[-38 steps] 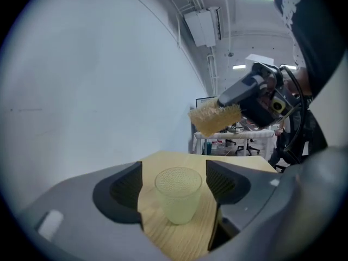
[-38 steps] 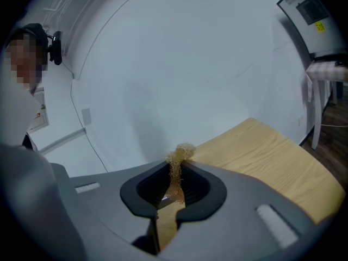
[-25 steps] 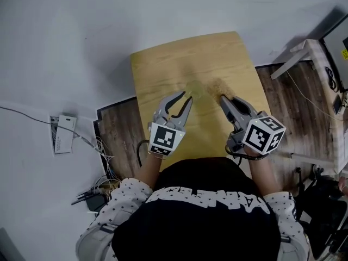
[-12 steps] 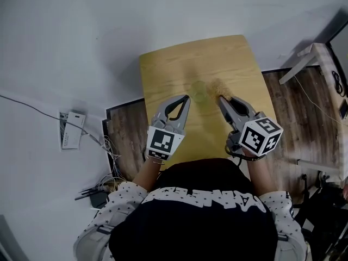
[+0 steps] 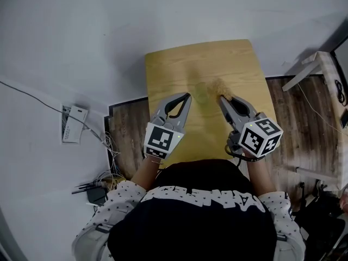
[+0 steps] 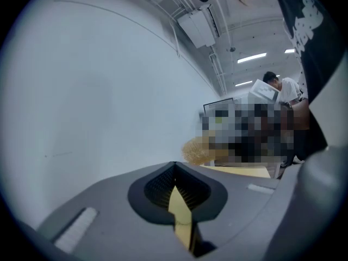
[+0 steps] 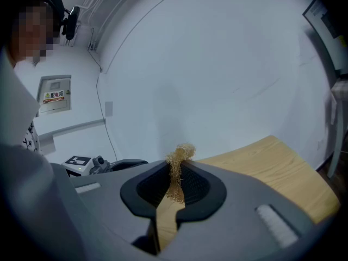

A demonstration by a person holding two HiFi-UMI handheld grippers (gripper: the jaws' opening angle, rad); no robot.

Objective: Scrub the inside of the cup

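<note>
A small wooden table (image 5: 174, 69) stands in front of me. On it, between the two gripper tips, is a faint, greenish see-through cup (image 5: 201, 93), blurred in the head view. My left gripper (image 5: 188, 96) (image 6: 175, 170) is shut, its tips just left of the cup. Nothing shows between its pads, and the left gripper view shows no cup. My right gripper (image 5: 221, 98) (image 7: 175, 174) is shut on a golden fibrous scrubber (image 5: 219, 85) (image 7: 177, 166), whose tuft sticks out past the tips, just right of the cup.
Cables and a white power strip (image 5: 72, 125) lie on the floor to the left. A white stand (image 5: 311, 68) is at the right, over brown wooden flooring (image 5: 296, 118). A white wall lies beyond the table.
The left gripper's jaws have closed from slightly apart to shut, and the gripper has risen a little. The right gripper stays shut on the scrubber in about the same place.
</note>
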